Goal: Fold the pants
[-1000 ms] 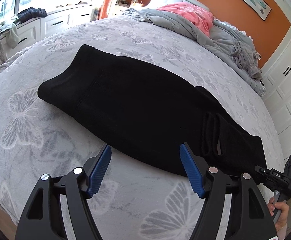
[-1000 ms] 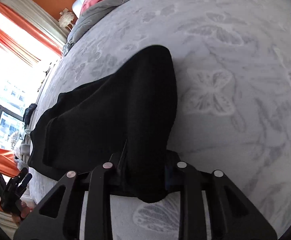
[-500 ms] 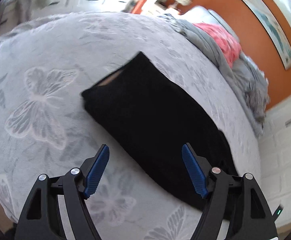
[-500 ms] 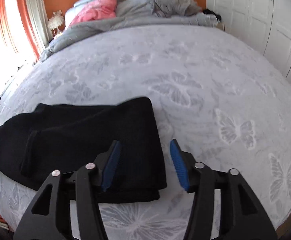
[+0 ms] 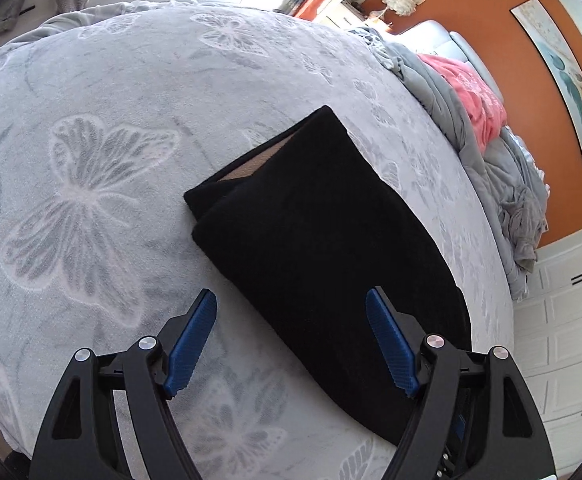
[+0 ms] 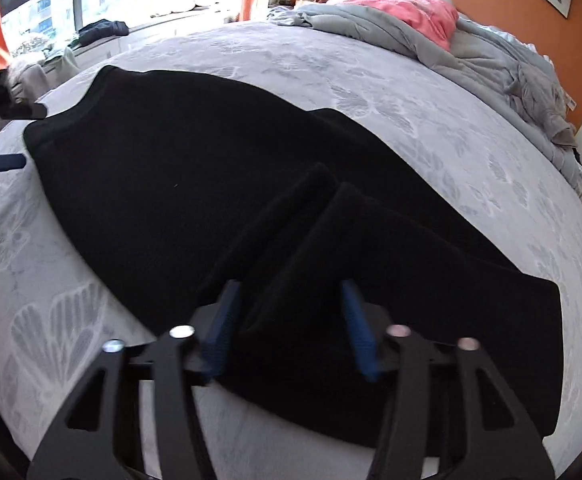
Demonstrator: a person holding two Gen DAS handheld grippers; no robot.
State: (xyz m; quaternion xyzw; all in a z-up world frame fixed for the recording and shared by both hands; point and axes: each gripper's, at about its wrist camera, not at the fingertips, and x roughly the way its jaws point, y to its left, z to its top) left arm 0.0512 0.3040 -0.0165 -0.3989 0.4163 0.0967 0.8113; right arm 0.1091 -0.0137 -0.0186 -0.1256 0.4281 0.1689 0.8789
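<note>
We have the pants folded lengthwise on the bed. Our left gripper hangs apart over them; our right gripper has just been closing around the cuffs, pads not yet pressing. Cross folds remain.

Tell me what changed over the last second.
The right gripper released the leg ends it had carried over the pants, leaving them folded, then swung back; its jaws have just been closing, with a fold between the still-apart pads. The left gripper stayed open, holding nothing; the pants stayed on the bed.
</note>
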